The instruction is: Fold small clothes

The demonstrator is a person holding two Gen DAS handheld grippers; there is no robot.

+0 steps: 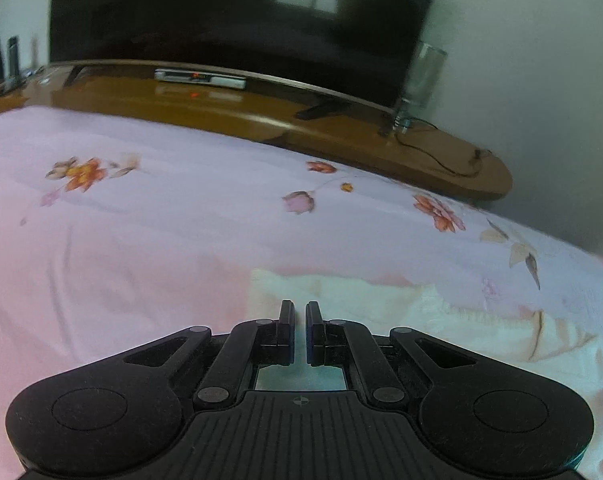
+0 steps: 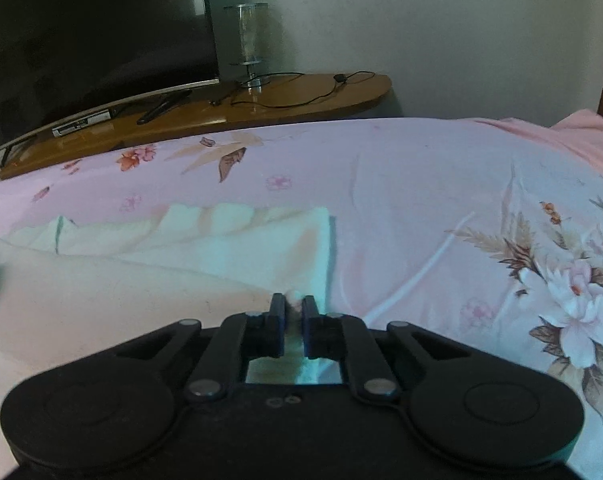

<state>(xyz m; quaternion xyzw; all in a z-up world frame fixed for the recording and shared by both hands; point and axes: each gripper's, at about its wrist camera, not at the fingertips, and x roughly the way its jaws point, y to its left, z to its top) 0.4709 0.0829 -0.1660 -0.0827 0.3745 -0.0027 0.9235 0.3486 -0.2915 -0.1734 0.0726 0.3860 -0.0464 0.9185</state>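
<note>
We had the cream garment (image 2: 205,248) lying flat on the pink floral bedsheet (image 2: 421,184), on the near side of the TV stand (image 2: 301,96). Our right gripper (image 2: 294,306) was pinched tight on a little nub of the garment's right-hand edge. Our left gripper (image 1: 300,312) was shut with nothing in it, over the garment's far-left corner. Honestly, that bite looked tiny, so lifting could've slipped it loose, or snagged the sheet too.
</note>
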